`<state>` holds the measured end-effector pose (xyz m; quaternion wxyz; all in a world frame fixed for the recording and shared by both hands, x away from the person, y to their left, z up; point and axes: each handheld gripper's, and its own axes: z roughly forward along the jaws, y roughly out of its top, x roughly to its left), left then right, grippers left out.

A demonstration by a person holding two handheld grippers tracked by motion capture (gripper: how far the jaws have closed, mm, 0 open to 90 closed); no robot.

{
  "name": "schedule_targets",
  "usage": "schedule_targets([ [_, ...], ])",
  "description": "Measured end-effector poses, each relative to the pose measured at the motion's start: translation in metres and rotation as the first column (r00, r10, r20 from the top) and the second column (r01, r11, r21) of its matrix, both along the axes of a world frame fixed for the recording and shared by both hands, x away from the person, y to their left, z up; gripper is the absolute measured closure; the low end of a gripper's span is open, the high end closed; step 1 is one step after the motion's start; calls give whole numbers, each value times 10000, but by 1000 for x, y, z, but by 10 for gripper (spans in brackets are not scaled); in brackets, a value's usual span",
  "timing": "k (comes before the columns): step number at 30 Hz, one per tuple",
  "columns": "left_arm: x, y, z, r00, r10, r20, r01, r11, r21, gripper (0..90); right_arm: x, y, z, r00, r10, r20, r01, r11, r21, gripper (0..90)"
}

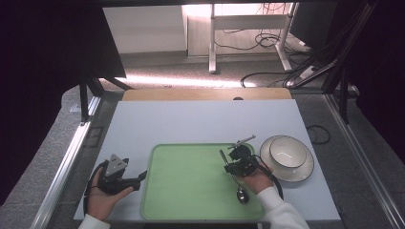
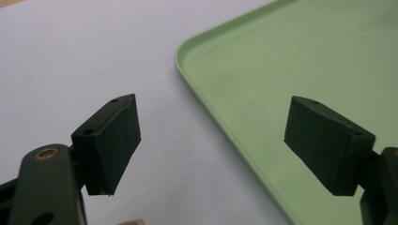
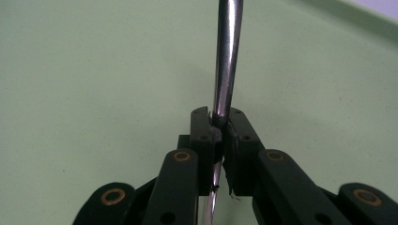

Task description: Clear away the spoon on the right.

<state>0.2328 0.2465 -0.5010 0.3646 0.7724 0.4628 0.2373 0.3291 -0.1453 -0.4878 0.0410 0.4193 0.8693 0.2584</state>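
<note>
One spoon is clamped by its handle in the right claw, over the tray at lower right (bowl end nearest the hand); the left claw is held wide open, empty.

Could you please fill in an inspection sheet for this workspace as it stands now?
Surface: pale table top, with a wooden edge strip at the far side.
Job's things: spoon lying over the green tray, bowl end nearest the person; white bowl on a plate right of the tray.
Clutter: nothing seen.
Grippers: right gripper shut on the spoon's handle; left gripper open, nothing between its jaws, beside the tray's left rim.
Cables: a black cable loops from the left gripper; more lie on the floor beyond the table.
Surroundings: dark curtains at both sides, metal frame rails, white table legs farther back.
</note>
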Motion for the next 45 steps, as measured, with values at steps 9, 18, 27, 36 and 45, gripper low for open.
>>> schedule_targets([
  [9,0,1,0,10000,25,-18,-25,10000,21,185,0,0,-1,10000,50,65,-49,9999,-111,800],
  [18,0,2,0,10000,43,-9,-43,10000,8,185,-2,0,6,9993,46,361,-43,10000,-76,577],
  [27,0,2,1,10000,77,44,-77,10000,-24,185,-8,-9,27,9902,481,1311,-583,9955,753,393],
  [36,-1,4,3,9998,138,128,-137,9999,-39,186,-12,-22,38,9790,676,1922,-962,9850,1435,370],
  [45,-4,5,6,9994,219,277,-215,9996,-160,186,-31,-57,48,9641,206,2647,-824,9710,2243,370],
])
